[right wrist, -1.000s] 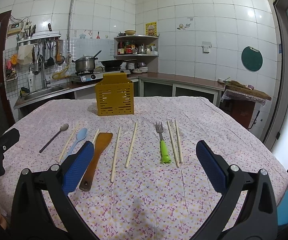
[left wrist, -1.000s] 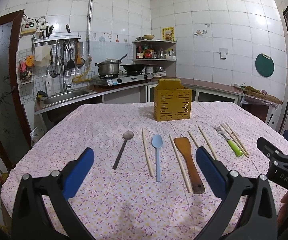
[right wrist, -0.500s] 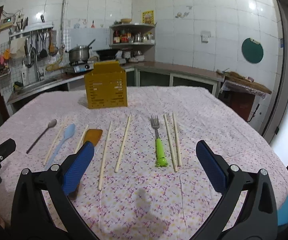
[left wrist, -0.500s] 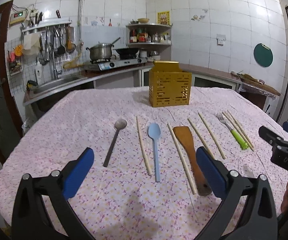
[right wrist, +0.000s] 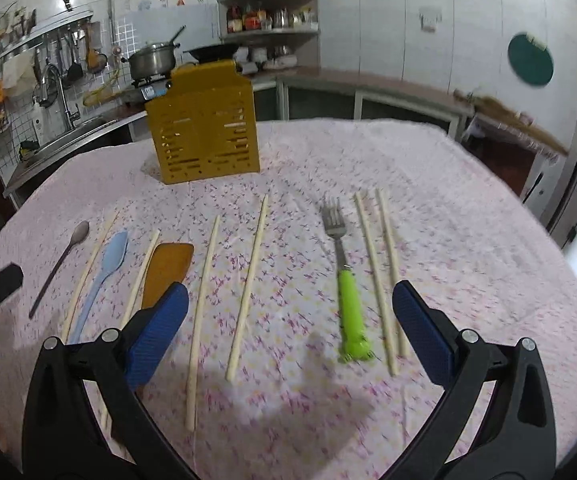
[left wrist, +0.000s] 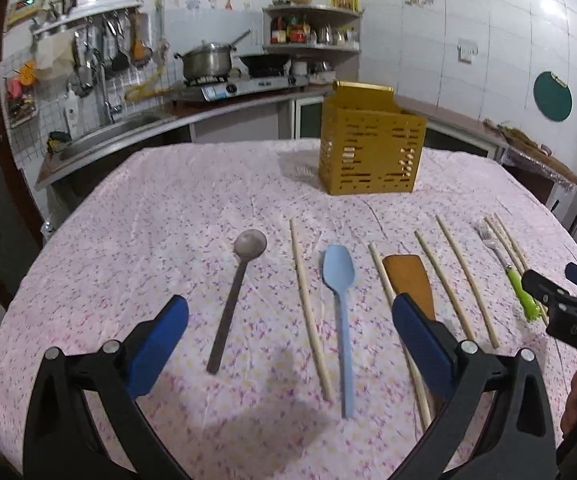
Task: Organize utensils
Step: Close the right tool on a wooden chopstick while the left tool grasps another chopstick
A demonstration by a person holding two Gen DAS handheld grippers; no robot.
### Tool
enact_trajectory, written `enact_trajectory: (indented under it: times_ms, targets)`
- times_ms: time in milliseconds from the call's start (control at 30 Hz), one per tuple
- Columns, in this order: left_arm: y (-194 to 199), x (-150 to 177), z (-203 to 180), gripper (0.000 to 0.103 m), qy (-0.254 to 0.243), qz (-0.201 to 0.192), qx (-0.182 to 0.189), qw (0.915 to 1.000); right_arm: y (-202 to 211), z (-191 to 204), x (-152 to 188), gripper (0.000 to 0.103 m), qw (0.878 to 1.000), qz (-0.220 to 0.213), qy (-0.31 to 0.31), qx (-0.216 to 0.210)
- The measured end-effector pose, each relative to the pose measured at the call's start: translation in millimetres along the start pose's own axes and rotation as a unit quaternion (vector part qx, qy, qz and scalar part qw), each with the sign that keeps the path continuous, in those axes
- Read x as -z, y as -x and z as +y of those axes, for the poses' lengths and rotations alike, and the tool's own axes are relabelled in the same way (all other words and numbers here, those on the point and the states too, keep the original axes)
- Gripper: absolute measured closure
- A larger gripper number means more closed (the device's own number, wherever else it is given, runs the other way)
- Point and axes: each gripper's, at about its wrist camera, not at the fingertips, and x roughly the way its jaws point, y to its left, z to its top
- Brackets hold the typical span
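Observation:
A yellow slotted utensil holder [left wrist: 371,151] [right wrist: 204,128] stands at the far side of the table. In a row on the floral cloth lie a metal spoon [left wrist: 234,292], a light blue spoon [left wrist: 340,300], a wooden spatula [left wrist: 408,280], several chopsticks [left wrist: 308,308] and a green-handled fork [right wrist: 346,284]. My left gripper [left wrist: 288,344] hovers open over the metal and blue spoons. My right gripper [right wrist: 288,332] hovers open above the chopsticks [right wrist: 248,284] and the fork. Neither holds anything.
The round table [left wrist: 136,216] drops off close at left and right. Behind it run a counter with a sink [left wrist: 100,136], a stove with a pot [left wrist: 208,64] and a corner shelf [left wrist: 312,36]. The right gripper's tip [left wrist: 560,304] shows at the left view's right edge.
Both grippers have moved forward and lower toward the row of utensils, which now looks larger. Both stay open. No utensil has moved.

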Motion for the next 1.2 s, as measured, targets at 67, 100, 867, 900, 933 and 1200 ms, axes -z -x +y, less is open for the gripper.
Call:
enact_trajectory:
  times_ms: [67, 100, 867, 900, 933, 1200]
  targets:
    - [-12.1, -7.9, 2.7, 0.004, 0.002, 0.013, 0.011, 0.9999, -15.6, -3.0, -7.8, 0.004, 1.000, 0.021, -0.008, -0.001]
    - [-17.4, -10.7, 3.1, 0.004, 0.003, 0.018, 0.013, 0.9997, -23.3, -4.3, -12.0, 0.004, 0.999, 0.030, -0.010, -0.005]
    - [-145.0, -65.0, 12.9, 0.021, 0.039, 0.177, 0.043, 0.9826, -133.0, 10.7, -70.5, 0.038, 0.987, 0.152, 0.011, -0.041]
    - [-146.7, -66.5, 12.1, 0.022, 0.037, 0.179, 0.041, 0.9823, -136.4, 10.1, -72.4, 0.040, 0.986, 0.158, 0.005, -0.047]
    - [-149.6, -68.0, 11.0, 0.023, 0.036, 0.183, 0.040, 0.9816, -138.9, 9.7, -73.0, 0.045, 0.986, 0.162, 0.002, -0.049]
    - [-171.4, -68.0, 9.5, 0.040, 0.036, 0.217, 0.048, 0.9744, -157.0, 8.0, -73.6, 0.058, 0.980, 0.187, -0.007, -0.061]
